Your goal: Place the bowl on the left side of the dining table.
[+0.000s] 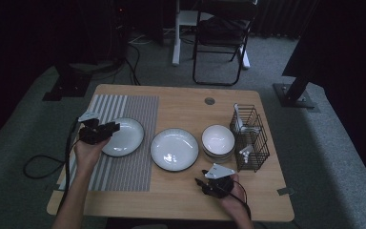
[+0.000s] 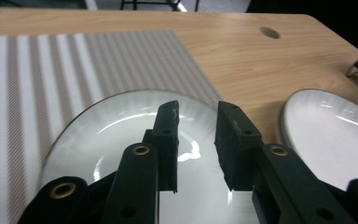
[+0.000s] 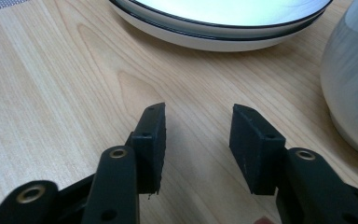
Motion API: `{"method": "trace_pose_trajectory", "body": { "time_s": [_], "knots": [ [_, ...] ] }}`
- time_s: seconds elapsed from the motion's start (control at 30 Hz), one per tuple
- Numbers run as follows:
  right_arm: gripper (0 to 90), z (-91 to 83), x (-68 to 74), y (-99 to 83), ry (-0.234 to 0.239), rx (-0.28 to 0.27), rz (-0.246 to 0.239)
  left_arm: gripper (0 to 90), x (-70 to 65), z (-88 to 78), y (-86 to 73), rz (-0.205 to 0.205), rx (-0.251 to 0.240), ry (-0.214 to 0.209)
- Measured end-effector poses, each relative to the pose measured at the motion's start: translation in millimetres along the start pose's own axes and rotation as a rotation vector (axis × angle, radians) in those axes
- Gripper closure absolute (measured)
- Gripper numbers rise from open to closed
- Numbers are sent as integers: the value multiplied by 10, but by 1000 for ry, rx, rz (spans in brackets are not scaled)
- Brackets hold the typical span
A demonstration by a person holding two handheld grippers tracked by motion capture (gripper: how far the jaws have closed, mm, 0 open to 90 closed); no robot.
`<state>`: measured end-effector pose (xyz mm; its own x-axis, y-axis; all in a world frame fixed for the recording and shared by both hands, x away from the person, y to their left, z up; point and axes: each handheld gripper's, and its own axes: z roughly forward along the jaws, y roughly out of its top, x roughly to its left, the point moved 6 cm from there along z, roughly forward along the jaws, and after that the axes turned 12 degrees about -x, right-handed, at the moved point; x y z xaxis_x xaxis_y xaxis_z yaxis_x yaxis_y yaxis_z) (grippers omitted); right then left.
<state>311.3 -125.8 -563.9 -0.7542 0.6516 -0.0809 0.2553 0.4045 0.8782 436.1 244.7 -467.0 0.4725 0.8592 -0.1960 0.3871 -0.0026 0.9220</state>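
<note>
White plate on the striped mat sits at the middle left of the high view, and my left tool hangs just over its near rim. In the left gripper view the two black jaws stand partly apart with nothing between them, and the plate shines below. I think the plate has just been set down, so the good way to finish is to lift the left tool straight up and away, slowly, so a jaw does not catch the rim and drag the plate off the mat. My right tool rests low at the bottom middle of the high view, near the front edge of the tabletop. Its jaws are partly apart too and hold nothing; in the right gripper view I see bare wood between them, with the second plate at the top and the bowls at the right edge. Now I count. I see two plates, one on the mat and one in the middle. I see one stack of bowls, but I cannot tell how many are in it. I see one black wire basket at the right, with some small white things inside, too small to name. I see one mat and two tools.
</note>
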Motion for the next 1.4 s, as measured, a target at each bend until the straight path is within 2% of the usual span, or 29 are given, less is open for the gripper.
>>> {"method": "trace_pose_trajectory", "body": {
  "time_s": [0.33, 0.37, 0.4, 0.43, 0.53, 0.93, 1.27, 1.4],
  "knots": [
    [524, -2, -6, -3, 1, 1, 6, 666, -461, 125, 180, 66, -15, -114],
    [524, -2, -6, -3, 1, 1, 6, 664, -461, 125, 180, 66, -15, -114],
    [521, -2, -7, -4, 0, 1, 6, 656, -586, 194, 202, 82, -6, -139],
    [521, -2, -6, -3, -1, 1, 5, 655, -586, 194, 202, 82, -6, -139],
    [516, -6, -4, -6, -1, 0, 2, 647, -733, 295, 221, 95, 2, -173],
    [489, -28, 0, -18, -5, 2, 4, 629, -1077, 532, 263, 112, 19, -239],
    [466, -44, 2, -31, 14, 10, 33, 617, -1375, 746, 258, 137, 54, -288],
    [459, -44, 0, -34, 22, 11, 40, 615, -1489, 828, 262, 135, 63, -309]
  ]
}}
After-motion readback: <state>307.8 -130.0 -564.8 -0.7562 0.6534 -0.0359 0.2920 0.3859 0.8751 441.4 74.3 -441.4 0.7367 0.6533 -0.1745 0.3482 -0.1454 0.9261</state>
